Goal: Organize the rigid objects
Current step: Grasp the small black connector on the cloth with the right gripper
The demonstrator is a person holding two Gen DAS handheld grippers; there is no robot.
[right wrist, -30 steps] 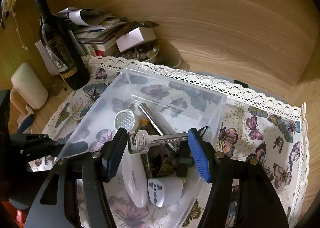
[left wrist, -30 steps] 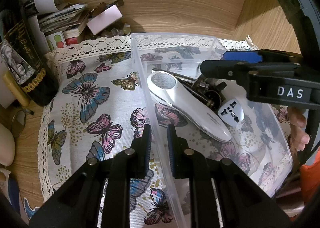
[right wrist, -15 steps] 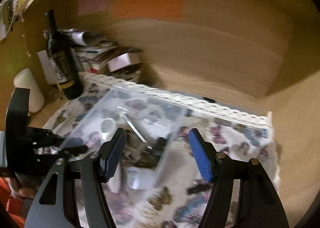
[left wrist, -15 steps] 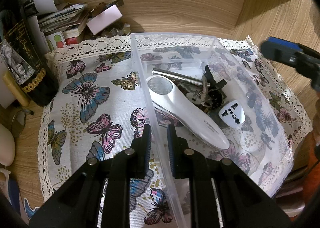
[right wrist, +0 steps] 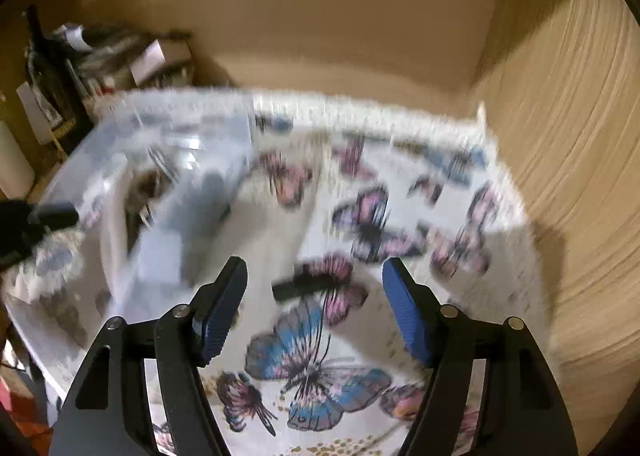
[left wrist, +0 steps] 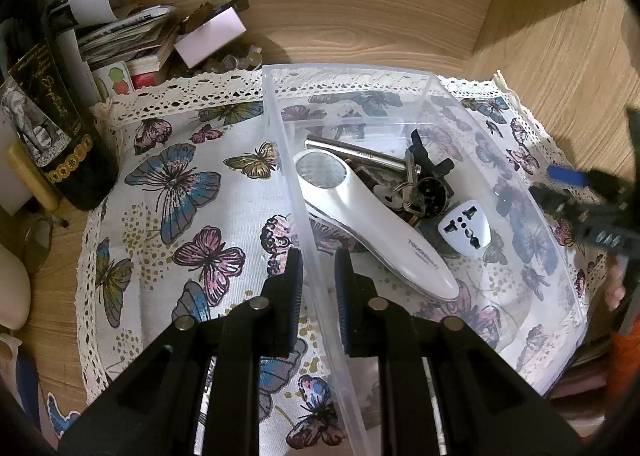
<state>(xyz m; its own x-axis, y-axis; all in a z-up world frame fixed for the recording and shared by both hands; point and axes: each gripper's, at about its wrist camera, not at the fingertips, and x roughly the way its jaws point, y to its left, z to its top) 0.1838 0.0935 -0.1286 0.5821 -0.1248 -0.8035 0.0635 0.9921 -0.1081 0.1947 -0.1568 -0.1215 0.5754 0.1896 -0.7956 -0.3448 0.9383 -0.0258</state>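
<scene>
Since a second ago, the right hand-held gripper has swung away from the clear plastic bin to the butterfly cloth on the desk. Its jaws are opening, with nothing held, above a small dark bar, blurred but probably light, stiff and best pinched across its narrow sides. The left hand-held gripper is clamped on the bin's thin near wall. Inside the bin lie keys, a white plug adapter, a smooth white handheld device and a metal tube.
</scene>
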